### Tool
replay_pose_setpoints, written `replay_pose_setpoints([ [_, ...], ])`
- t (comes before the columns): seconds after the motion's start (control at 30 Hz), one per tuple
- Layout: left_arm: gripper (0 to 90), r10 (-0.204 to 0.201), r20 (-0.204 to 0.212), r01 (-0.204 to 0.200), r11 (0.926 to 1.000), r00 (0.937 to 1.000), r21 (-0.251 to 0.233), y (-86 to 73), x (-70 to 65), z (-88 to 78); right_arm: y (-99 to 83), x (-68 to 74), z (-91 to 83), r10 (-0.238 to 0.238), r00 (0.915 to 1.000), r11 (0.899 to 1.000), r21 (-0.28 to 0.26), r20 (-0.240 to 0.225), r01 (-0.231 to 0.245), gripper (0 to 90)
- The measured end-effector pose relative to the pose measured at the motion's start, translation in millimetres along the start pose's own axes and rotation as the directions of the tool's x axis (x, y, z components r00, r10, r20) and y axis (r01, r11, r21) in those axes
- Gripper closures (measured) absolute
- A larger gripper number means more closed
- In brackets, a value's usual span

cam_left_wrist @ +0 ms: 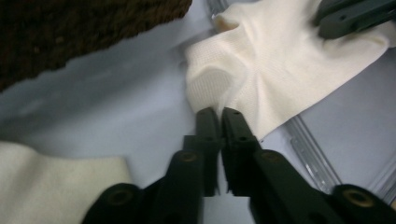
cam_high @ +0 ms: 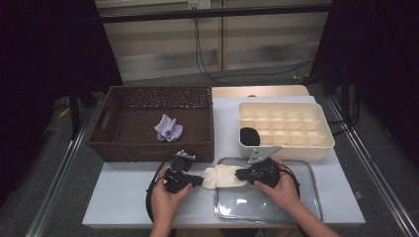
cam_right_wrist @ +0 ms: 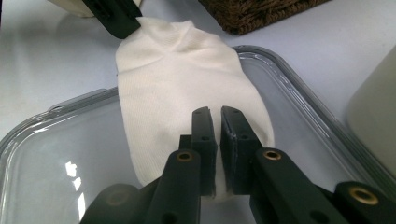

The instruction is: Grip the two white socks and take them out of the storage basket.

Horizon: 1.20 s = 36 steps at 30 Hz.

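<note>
Two claws pinch one white sock (cam_high: pixel 223 176): our left claw (cam_high: pixel 199 180) grips its open end, our right claw (cam_high: pixel 240 174) its toe. It lies half over the clear tray (cam_high: pixel 316 197). We should pull gently and keep it flat.

Three socks: one cream (cam_high: pixel 223 176), one lilac (cam_high: pixel 168 128), one black (cam_high: pixel 249 137); one basket (cam_high: pixel 111 143), one organizer (cam_high: pixel 326 143), one tray (cam_high: pixel 312 197).
</note>
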State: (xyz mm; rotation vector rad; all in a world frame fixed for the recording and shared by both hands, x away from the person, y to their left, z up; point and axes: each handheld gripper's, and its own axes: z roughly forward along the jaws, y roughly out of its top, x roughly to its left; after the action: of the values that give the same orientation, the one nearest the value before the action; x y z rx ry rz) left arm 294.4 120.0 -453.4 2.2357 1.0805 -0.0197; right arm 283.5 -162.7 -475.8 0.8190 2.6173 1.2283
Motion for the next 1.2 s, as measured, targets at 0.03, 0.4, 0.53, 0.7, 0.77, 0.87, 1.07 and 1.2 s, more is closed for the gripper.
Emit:
replay_pose_setpoints([
  [0.03,70.6,0.009,-0.010,-0.009,0.9999,0.9999,-0.015,1.2,-0.3,-1.3,0.2,-0.2,0.8,0.004,1.0000,1.000,-0.002,0.000,-0.004,84.7],
  [0.4,54.6,0.067,-0.057,-0.070,0.9966,0.9961,-0.044,5.1,2.1,19.5,2.6,-2.0,5.8,0.027,0.9995,1.000,-0.012,-0.015,-0.027,83.9],
  [0.53,75.6,0.066,-0.020,-0.066,0.9978,0.9976,-0.002,3.9,3.1,17.5,1.2,-0.5,6.2,0.027,0.9995,0.999,-0.020,-0.014,-0.028,82.3],
  [0.7,84.4,0.042,-0.014,-0.042,0.9991,0.9990,0.007,1.9,2.5,13.8,1.3,1.2,6.3,0.020,0.9996,1.000,-0.022,-0.019,-0.020,81.0],
  [0.77,77.2,0.040,0.008,-0.040,0.9991,0.9992,-0.017,1.6,4.3,9.4,0.9,2.4,6.6,0.016,0.9996,1.000,-0.025,-0.023,-0.016,76.7],
  [0.87,63.4,0.047,-0.006,-0.047,0.9986,0.9989,-0.024,2.5,4.7,4.0,2.9,6.5,5.7,-0.025,0.9997,1.000,-0.018,-0.003,0.025,71.0],
  [1.07,38.7,0.039,-0.045,-0.043,0.9931,0.9982,-0.109,-0.3,12.0,-20.2,5.1,9.6,-4.1,-0.035,0.9994,0.999,-0.041,0.008,0.035,64.7],
  [1.2,33.3,0.025,-0.082,-0.035,0.9910,0.9963,-0.129,-6.3,18.0,-27.5,3.7,11.2,-5.6,-0.043,0.9990,0.998,-0.039,0.008,0.044,62.4],
])
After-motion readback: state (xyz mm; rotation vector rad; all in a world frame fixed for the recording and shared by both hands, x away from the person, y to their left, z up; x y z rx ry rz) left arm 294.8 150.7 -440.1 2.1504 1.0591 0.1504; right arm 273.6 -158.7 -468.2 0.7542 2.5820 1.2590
